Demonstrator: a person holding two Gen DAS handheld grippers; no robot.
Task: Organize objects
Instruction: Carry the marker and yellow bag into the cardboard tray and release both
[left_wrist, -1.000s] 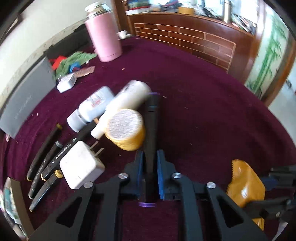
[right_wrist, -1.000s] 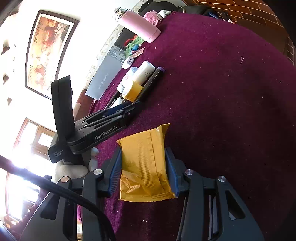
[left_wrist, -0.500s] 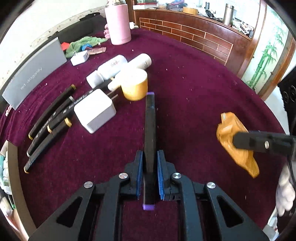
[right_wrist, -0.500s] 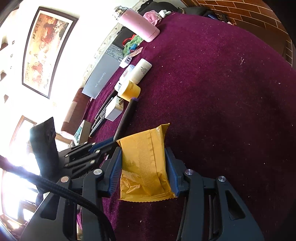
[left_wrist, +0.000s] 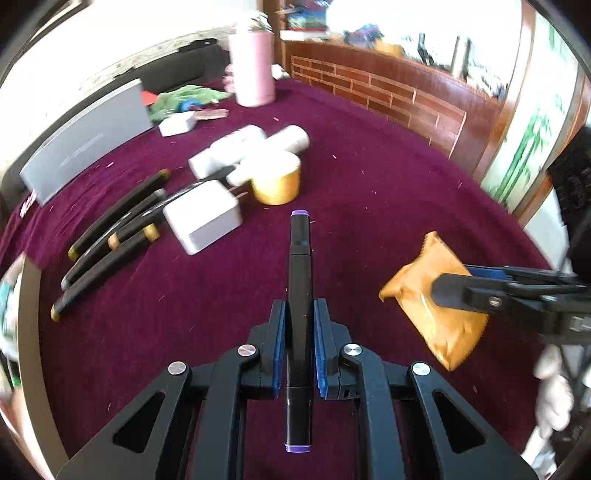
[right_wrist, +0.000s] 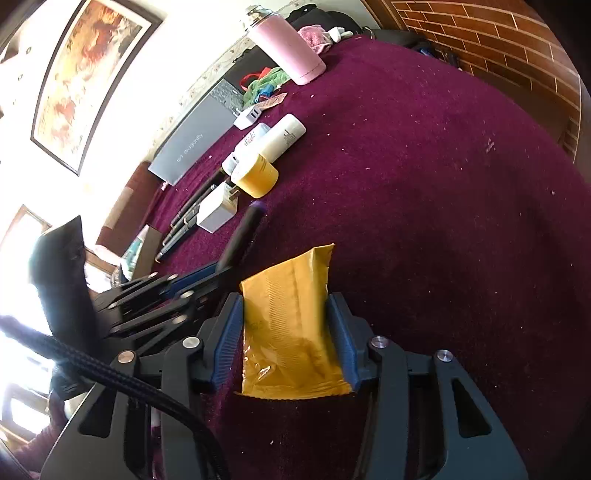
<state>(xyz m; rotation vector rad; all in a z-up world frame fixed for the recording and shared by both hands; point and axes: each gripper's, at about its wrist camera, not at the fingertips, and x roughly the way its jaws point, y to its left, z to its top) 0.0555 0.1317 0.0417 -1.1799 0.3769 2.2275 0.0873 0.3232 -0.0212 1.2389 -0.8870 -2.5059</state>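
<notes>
My left gripper (left_wrist: 298, 310) is shut on a black marker with purple ends (left_wrist: 300, 258), held above the maroon table cloth (left_wrist: 369, 192) and pointing forward. In the right wrist view, that marker (right_wrist: 247, 229) sticks out of the left gripper (right_wrist: 221, 266) at the left. A yellow snack packet (right_wrist: 291, 288) sits between the blue pads of my right gripper (right_wrist: 286, 299). The jaws are opening slightly, with the pads still touching the packet's sides. The left wrist view shows the packet (left_wrist: 417, 295) in the right gripper (left_wrist: 443, 291) at the right.
Ahead on the left lie a white charger (left_wrist: 203, 218), a yellow jar (left_wrist: 277, 181), two white bottles (left_wrist: 251, 144) and a row of black markers (left_wrist: 110, 236). Farther back are a grey box (left_wrist: 85, 147), a green cloth (left_wrist: 184, 98) and a pink flask (left_wrist: 253, 70).
My left gripper has drawn back with the marker, away from the jar and bottles. The right gripper has barely moved, and the packet stays between its pads.
</notes>
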